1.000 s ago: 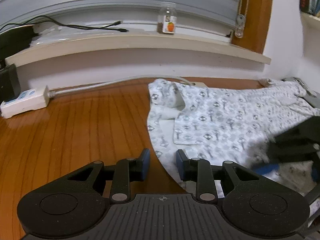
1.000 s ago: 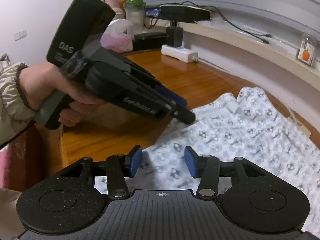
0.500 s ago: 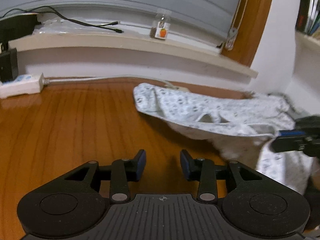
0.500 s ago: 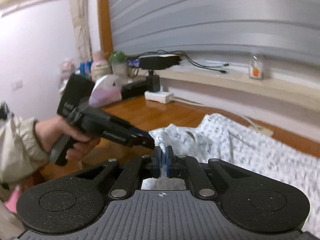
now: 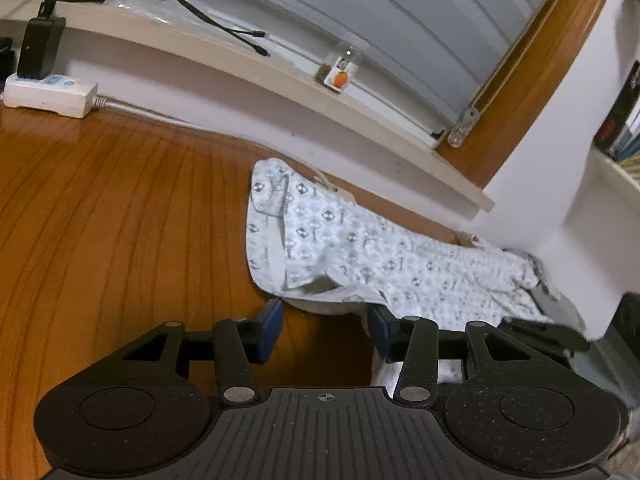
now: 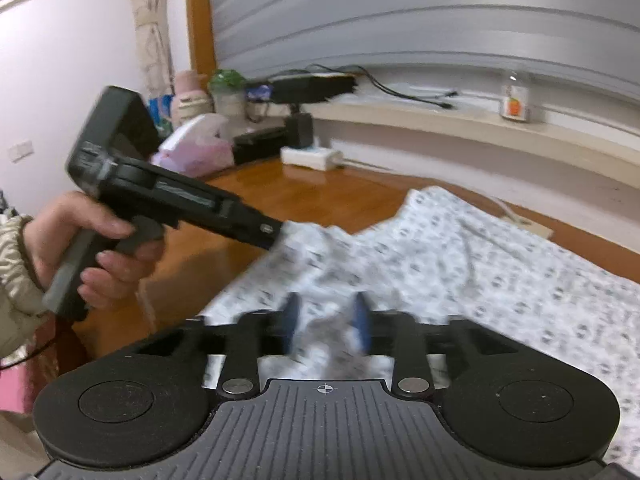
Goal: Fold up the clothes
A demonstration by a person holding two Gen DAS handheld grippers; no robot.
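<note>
- White cotton garment with small grey diamond print (image 5: 360, 248) spread across glossy orange-brown wooden tabletop (image 5: 120, 220), along the wall.
- Left gripper (image 5: 325, 330): jaws opening, bare tabletop between.
- Right gripper (image 6: 326, 320): jaws opening, blurred cloth between, pads apart.

Patterned white garment (image 5: 360, 252) (rumpled) on table (image 5: 120, 220)

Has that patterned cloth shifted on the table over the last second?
Yes. The patterned cloth has been folded back toward the wall: it now lies bunched nearer the windowsill, baring more wooden table.
</note>
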